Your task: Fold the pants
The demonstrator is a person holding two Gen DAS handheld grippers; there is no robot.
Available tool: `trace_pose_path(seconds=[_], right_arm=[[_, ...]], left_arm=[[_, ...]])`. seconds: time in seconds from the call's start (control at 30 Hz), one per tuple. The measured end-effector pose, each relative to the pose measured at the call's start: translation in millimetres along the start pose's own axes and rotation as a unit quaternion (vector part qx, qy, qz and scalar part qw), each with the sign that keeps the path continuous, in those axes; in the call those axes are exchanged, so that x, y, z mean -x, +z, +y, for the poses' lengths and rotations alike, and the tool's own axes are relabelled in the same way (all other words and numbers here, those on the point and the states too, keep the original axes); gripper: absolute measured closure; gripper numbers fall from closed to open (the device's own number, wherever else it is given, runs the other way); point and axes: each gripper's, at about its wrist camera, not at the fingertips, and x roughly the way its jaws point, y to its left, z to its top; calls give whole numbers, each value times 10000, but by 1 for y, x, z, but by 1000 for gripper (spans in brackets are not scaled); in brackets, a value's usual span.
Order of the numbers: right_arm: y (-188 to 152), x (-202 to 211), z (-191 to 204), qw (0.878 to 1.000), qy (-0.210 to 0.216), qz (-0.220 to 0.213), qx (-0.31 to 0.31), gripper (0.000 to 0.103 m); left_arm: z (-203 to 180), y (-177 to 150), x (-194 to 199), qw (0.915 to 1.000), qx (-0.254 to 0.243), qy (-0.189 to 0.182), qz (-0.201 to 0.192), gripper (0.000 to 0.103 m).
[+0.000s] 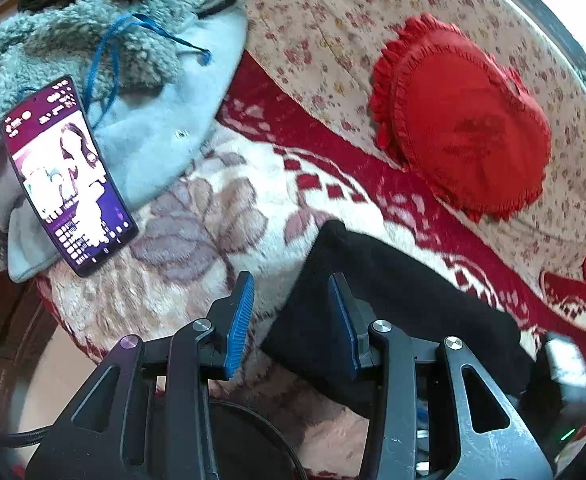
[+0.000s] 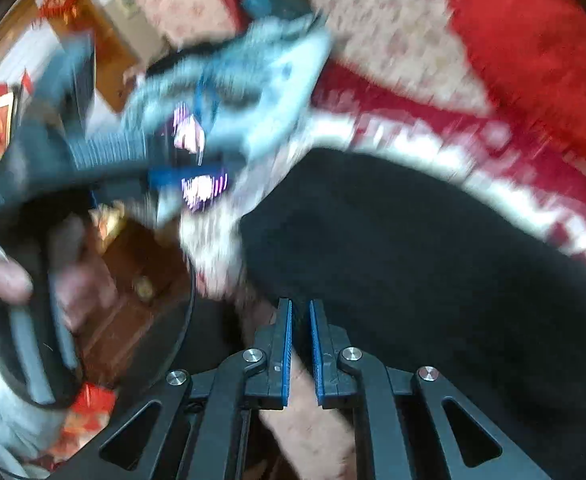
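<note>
Right now, a pair of black pants (image 1: 389, 304) lies folded into a thick, dark bundle on a plush blanket (image 1: 221, 208) patterned in white and red, spread over a bed. Seen from the left wrist, the left tool (image 1: 291, 320) hangs over the bundle's near corner with its blue-padded jaws standing partly apart; one pad sits over the black cloth, the other over the blanket, and nothing is pinched between them. Seen from the right wrist, which is heavily blurred, the right tool (image 2: 301, 340) has its jaws drawn nearly together just at the near edge of the pants (image 2: 413, 260); whether any cloth is caught between the pads cannot be told. Off to the side rest a grey fleece jacket (image 1: 93, 40) with a lit phone (image 1: 69, 176) lying on it, and a red heart-shaped cushion (image 1: 465, 120) sits farther back on a flowered sheet (image 1: 333, 12). The pants look soft, limp and light, likely to sag and slide open when lifted. A good hold would be a pinch through all layers at an outer corner or along the folded edge, one tool at each end, so the stack stays together.
</note>
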Motion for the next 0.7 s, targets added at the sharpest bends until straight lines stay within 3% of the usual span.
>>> trace_pose_path(seconds=[0.07,0.13,0.2,0.33,0.53,0.7], right_arm=[[-6,-4,4,9999,-147,6,55,93],[-8,10,2,10000,-18,-50,-67,89],[-13,37,-6,9994,-124,-246,-185,74],[-50,102,-40,9912,-710,-819,-754,72],[-147,195,-104,9537,-1894,-1091,-2068,71],[-204,273,-130,9026,-2960,-1586,-2693,66]], left_arm=[[-10,-8,-1,9999,-125,-48,44,65],[-21,-13,-1,9996,-268,-79,68,65],[-39,-19,-2,9987,-482,-162,100,65],[-79,-31,-6,9948,-909,-404,207,65],[-130,-52,-22,9875,-1335,-651,537,65],[-167,-72,-32,9802,-1712,-684,725,65]])
